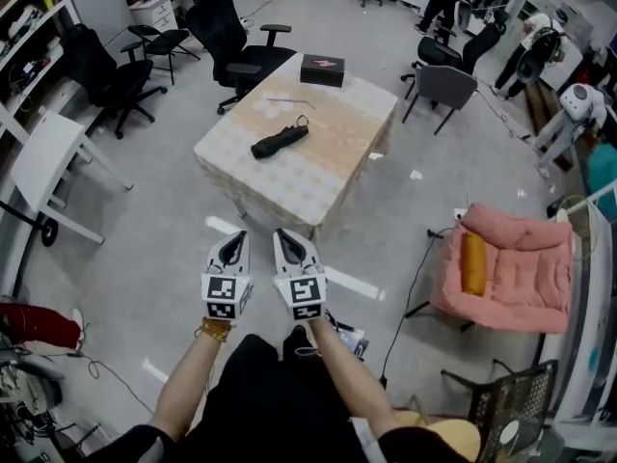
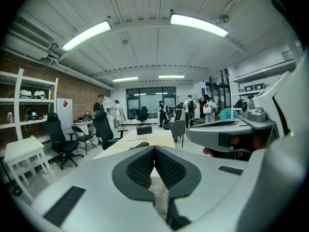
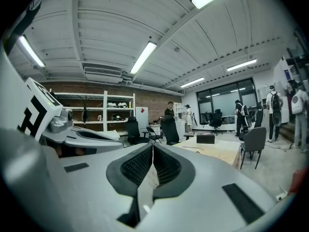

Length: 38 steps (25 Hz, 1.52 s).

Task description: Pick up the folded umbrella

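Umbrella (image 1: 280, 141) (folded) well beyond left gripper (image 1: 232, 243), right gripper (image 1: 293, 242)

A black box (image 1: 322, 69) sits at the bench's (image 1: 333, 167) far end; a pink armchair (image 1: 516, 276) stands nearby, black office chairs (image 1: 231, 39) beyond.

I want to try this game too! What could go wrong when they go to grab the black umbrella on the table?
Both the left tongs and right tongs are shut. If they don't open in time, they may just shove the folded umbrella along the table.
The umbrella is long and lies slanted; pinched near one end, it might droop or slip out.
A cable trails on the floor nearby, so a step that way could trip.
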Available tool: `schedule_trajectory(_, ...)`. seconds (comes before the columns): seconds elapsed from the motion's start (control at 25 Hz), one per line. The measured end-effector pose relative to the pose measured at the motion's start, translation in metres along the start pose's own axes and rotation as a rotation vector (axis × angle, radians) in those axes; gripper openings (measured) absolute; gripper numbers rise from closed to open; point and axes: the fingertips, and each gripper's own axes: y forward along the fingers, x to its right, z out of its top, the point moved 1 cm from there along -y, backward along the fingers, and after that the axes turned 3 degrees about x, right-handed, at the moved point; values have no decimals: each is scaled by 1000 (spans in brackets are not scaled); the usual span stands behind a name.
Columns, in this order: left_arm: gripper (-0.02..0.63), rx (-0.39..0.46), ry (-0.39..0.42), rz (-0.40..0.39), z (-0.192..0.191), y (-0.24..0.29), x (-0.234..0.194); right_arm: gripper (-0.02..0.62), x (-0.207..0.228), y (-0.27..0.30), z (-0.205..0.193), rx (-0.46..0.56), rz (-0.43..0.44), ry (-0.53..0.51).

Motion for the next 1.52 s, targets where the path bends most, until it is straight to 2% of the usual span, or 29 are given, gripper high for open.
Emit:
schedule_trajectory(0.28, 14, -21, -14, -50, -12, 47, -32, 17, 20, 50, -12, -42, -45, -7)
schedule_trajectory(0.8, 14, -1, 5, -203, 1, 123, -115, 17, 33, 156, 5, -76, -161, -60)
schedule_trajectory(0.92, 14, -1, -13, -234, -4, 140, -124, 17, 39, 173, 2, -89, -174, -58)
schedule_trajectory(1.12, 14, 27, -28, -270, -5, 181, -137, 17, 61, 206, -7, -95, -178, -46)
schedule_trajectory(1.28, 14, 32, -3, -271, -7, 224, -148, 17, 89, 239, -17, -87, -172, -16)
schedule_trajectory(1.52, 14, -62, 67, -268, -26, 290, -144, 17, 148, 272, -34, -92, -186, 81)
